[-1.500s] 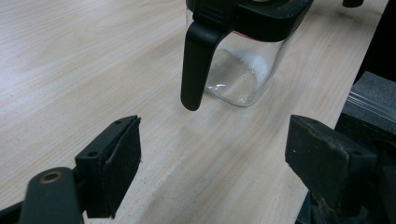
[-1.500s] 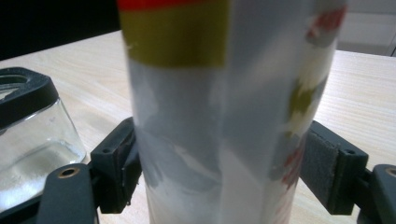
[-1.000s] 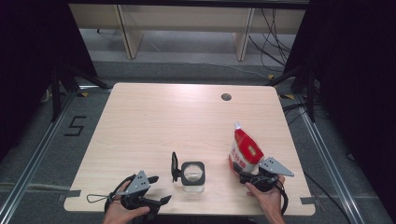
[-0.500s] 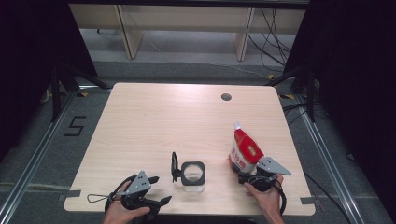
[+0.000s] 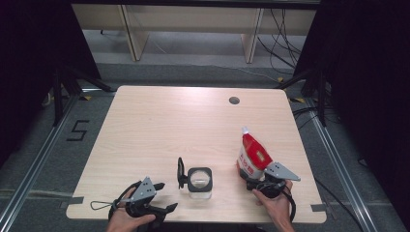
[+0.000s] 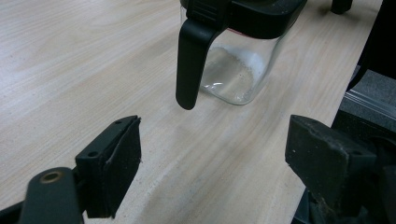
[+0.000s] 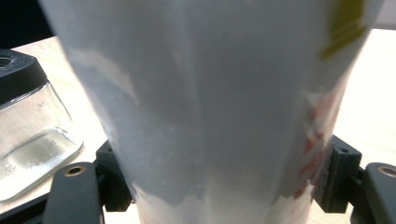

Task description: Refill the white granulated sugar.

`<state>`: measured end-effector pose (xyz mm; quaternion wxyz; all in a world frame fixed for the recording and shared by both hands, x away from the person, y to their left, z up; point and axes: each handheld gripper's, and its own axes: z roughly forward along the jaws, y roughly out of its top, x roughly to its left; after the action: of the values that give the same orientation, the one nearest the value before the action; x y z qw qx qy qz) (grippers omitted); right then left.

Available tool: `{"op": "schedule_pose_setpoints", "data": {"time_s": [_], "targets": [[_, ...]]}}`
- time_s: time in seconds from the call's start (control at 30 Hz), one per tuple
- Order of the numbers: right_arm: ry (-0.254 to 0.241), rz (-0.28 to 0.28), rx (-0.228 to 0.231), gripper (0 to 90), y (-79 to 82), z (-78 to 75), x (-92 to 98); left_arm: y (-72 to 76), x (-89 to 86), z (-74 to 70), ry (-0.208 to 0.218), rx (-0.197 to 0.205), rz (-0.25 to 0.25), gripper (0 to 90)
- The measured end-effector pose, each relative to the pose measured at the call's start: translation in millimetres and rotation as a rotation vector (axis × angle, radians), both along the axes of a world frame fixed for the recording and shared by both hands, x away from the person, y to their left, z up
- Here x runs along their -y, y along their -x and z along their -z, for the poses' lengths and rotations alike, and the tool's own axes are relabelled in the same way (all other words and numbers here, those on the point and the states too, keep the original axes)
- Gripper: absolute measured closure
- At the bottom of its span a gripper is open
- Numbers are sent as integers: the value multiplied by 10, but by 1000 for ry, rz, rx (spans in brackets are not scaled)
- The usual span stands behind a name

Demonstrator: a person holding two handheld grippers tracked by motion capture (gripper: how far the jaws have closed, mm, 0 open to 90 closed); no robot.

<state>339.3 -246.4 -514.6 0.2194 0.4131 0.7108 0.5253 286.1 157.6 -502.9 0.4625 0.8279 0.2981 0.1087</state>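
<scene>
A clear glass jar (image 5: 199, 181) with a black lid and a black side handle (image 6: 189, 58) stands near the table's front edge. My left gripper (image 5: 164, 196) lies open just left of it; in the left gripper view its jaws (image 6: 215, 158) are spread wide with the handle a short way ahead and nothing between them. A red and white pouch (image 5: 253, 156) with a white spout leans at the front right. My right gripper (image 5: 251, 178) is shut on the pouch's lower part. The pale pouch (image 7: 210, 93) sits between that gripper's jaws (image 7: 224, 184).
The light wooden table (image 5: 159, 125) has a small round hole (image 5: 234, 100) at its far right. Taped floor and metal rails surround the table. Shelving legs and cables stand beyond the far edge.
</scene>
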Motion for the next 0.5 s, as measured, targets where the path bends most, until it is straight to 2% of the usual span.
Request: {"op": "schedule_pose_setpoints", "data": {"time_s": [0.03,0.13,0.17,0.2,0.23,0.27,0.3,0.37,0.43,0.5], "targets": [[33,5,21,252,-23,12,10,-10,-6,-3,-10,12,12,178],[45,16,24,245,-28,15,10,-12,-6,1,-10,14,15,178],[57,-13,31,241,-44,10,6,-12,-6,0,-14,12,11,179],[42,6,-9,241,-16,-4,-11,-13,-6,-1,-15,14,12,179],[64,14,-11,241,-21,-2,-13,5,1,0,-9,-9,-7,178],[59,38,4,242,-23,4,-30,6,1,3,-6,-6,-7,178],[53,35,-3,246,-23,3,-30,5,0,3,-7,-6,-6,179],[71,35,16,270,-50,11,-8,4,7,11,5,0,-7,178],[61,18,5,291,-50,6,-1,-2,5,10,4,3,-2,178],[65,26,18,315,-54,17,-8,0,0,1,-2,1,1,178]]}}
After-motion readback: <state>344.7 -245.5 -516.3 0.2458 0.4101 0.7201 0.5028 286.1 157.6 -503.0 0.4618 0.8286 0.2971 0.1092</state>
